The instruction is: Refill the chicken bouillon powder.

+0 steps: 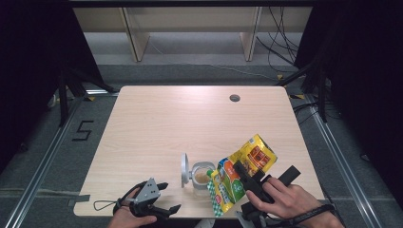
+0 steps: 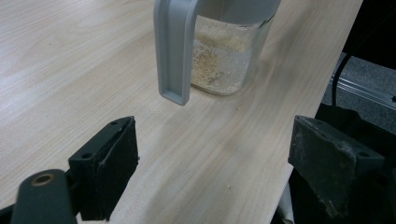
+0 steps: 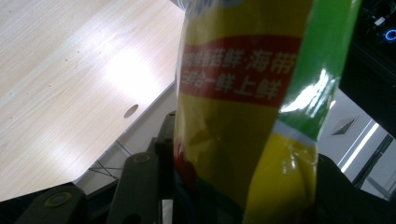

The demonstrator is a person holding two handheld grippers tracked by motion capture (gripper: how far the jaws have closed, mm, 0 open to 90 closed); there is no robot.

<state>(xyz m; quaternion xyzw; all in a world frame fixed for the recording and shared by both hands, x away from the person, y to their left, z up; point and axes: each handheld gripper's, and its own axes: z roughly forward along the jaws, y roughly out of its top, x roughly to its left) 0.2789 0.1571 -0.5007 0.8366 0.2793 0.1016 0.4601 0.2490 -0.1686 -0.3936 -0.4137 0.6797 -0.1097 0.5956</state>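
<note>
A yellow and green snack bag (image 1: pixel 240 173) is tipped with its open mouth down toward a small glass jar (image 1: pixel 202 176) near the table's front edge. My right gripper (image 1: pixel 263 169) is shut on the bag; in the right gripper view the bag (image 3: pixel 243 93) sits between the black jaws of that gripper (image 3: pixel 238 186). The jar (image 2: pixel 224 56) holds some beige crumbs, and its grey flip lid (image 1: pixel 184 169) stands open on its left. My left gripper (image 1: pixel 170 196) rests at the front left, open and with nothing in it, its jaws (image 2: pixel 215 154) pointing at the jar a short way off.
The wooden table (image 1: pixel 180 118) has a round cable hole (image 1: pixel 234 98) at the back right. Its front edge runs just below both grippers. Cables and shelf legs lie on the floor beyond the far edge.
</note>
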